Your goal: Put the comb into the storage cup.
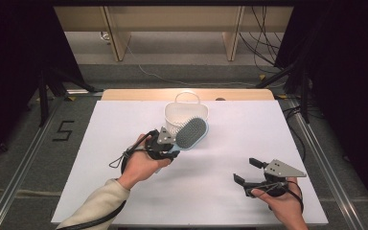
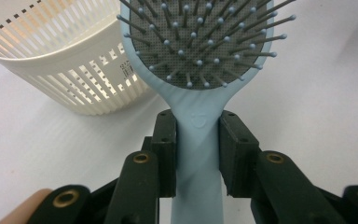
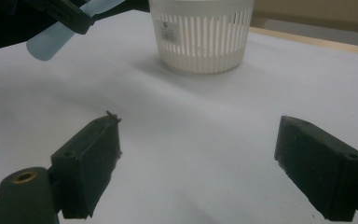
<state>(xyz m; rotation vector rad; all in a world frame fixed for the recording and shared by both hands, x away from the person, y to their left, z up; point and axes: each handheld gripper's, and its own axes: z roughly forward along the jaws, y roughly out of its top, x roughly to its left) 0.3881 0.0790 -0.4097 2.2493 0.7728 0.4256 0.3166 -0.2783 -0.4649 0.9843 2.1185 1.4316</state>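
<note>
A light blue hairbrush (image 1: 191, 133) with a grey bristle pad is held off the table, its head next to the white slatted basket (image 1: 175, 115). My left gripper (image 1: 168, 140) is shut on the brush's handle (image 2: 196, 140), just below the head, with the basket (image 2: 56, 60) to the upper left in the left gripper view. My right gripper (image 1: 247, 170) stands open near the front right of the table, nothing between its jaws. In the right gripper view the basket (image 3: 200, 32) stands ahead and the handle end of the brush (image 3: 56, 37) shows at upper left.
The white table sheet (image 1: 124, 143) covers the work area, with a wooden edge (image 1: 139, 94) behind the basket. Dark stands and cables line both sides on the floor.
</note>
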